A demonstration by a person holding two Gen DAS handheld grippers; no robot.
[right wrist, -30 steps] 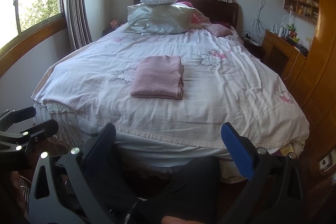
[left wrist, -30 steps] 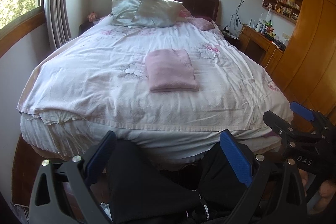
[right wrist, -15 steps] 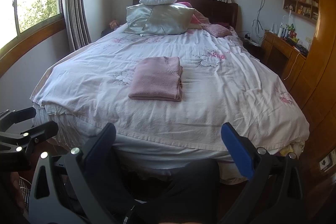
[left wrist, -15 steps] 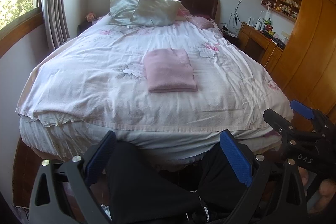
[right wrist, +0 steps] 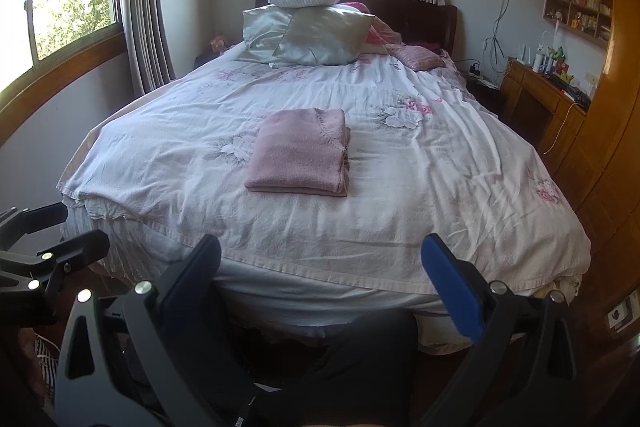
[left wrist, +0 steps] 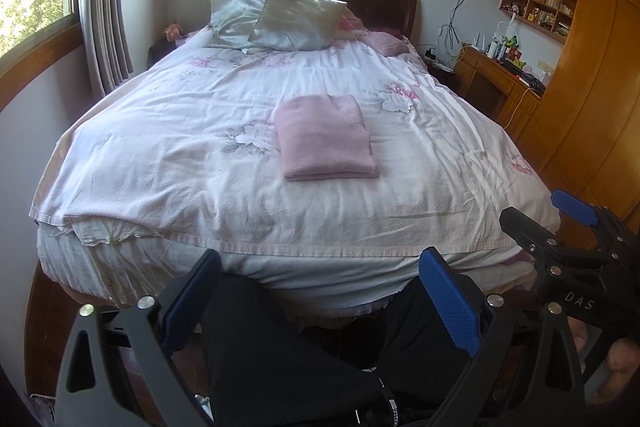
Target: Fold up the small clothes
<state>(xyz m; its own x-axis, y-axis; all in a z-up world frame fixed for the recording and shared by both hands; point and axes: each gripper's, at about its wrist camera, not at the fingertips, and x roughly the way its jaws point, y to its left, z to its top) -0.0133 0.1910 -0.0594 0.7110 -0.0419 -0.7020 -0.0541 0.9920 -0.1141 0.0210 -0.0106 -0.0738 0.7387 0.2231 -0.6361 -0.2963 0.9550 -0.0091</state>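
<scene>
Pink sweater (left wrist: pixel 326 137) folded neat on bed (left wrist: pixel 160 147), looks basically done. Left claw (left wrist: pixel 320 291) and right claw (right wrist: pixel 320 279) both wide open, empty, well back.

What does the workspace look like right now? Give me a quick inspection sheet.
Surface: bed with a wrinkled floral cover.
Job's things: pink garment folded, lying flat mid-bed.
Clutter: pillows stacked at the headboard.
Grippers: left gripper and right gripper both open, empty, held off the foot of the bed.
Cables: wires hanging down the wall by the desk.
Surroundings: windows, curtains, wooden wardrobe.
</scene>
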